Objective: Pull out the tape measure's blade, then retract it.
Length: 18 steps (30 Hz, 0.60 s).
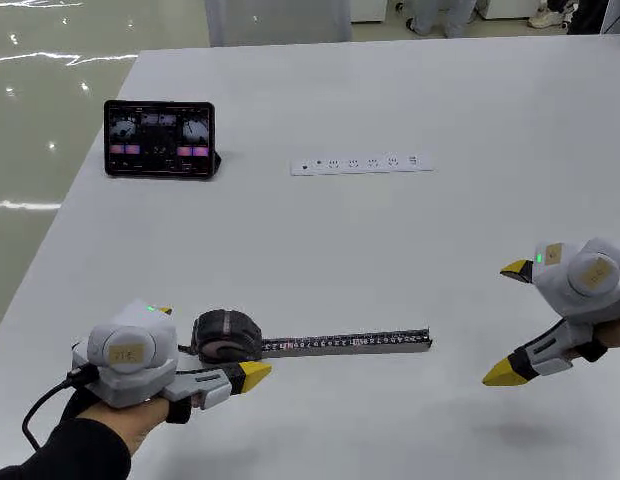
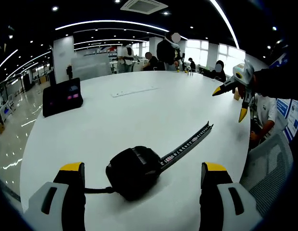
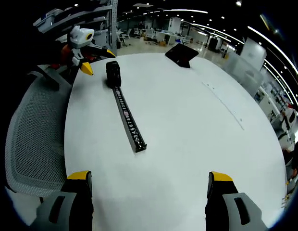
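Left tongs: you held your left tongs [image 1: 210, 343] spread wide, one tip on either side of the tape measure's case [image 1: 228, 335]. That looked meant to steady it, though I could not tell whether either tip touched it.
Case: it lay on the desk [image 1: 390, 250] near the front left, between those tips.
Blade: the blade [image 1: 350, 343] lay drawn out flat on the desk, running rightward from the case with its end free. The pull looked done and the retraction not yet begun.
Right tongs: your right tongs [image 1: 510, 321] were wide too and gripped nothing — well apart from the blade's end.
Around: a tablet [image 1: 158, 138] stood propped at the far left, and a power strip [image 1: 362, 163] lay further right.
In the way: both sat well behind the blade — neither lay on its run back to the case.
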Motion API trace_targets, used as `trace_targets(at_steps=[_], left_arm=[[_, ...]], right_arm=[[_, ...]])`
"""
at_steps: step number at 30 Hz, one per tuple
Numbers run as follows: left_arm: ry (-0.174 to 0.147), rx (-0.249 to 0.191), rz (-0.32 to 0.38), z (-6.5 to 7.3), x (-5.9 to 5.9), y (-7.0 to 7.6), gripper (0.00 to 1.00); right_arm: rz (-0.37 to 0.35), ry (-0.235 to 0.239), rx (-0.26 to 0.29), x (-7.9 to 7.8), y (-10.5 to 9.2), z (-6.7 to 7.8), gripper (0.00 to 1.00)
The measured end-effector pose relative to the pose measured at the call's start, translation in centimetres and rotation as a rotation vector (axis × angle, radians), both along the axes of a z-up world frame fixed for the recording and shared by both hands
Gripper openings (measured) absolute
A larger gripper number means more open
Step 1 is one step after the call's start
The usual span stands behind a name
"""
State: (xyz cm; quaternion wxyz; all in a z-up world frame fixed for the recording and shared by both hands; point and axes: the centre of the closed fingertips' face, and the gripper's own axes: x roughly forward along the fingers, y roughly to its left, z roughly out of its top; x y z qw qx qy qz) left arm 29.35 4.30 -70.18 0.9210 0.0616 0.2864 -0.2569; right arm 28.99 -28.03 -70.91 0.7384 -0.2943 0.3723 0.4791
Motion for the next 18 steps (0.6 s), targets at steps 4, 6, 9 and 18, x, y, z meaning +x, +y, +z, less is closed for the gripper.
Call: trace_targets(at_steps=[4, 6, 9, 18], left_arm=[[-0.002, 0.026, 0.012, -0.2, 0.4, -0.2, 0.99], [0.000, 0.025, 0.014, -0.3, 0.5, -0.4, 0.99], [0.004, 0.020, 0.015, -0.5, 0.5, -1.0, 0.99], [-0.001, 0.004, 0.085, -1.0, 0.9, -1.3, 0.99]], right_arm=[[0.022, -0.002, -0.009, 0.4, 0.7, -0.3, 0.99], [0.033, -0.003, -0.011, 0.6, 1.1, -0.4, 0.99], [0.083, 0.008, -0.008, 0.5, 2.0, -0.6, 0.99], [0.154, 0.027, -0.040, 1.1, 3.9, -1.9, 0.99]])
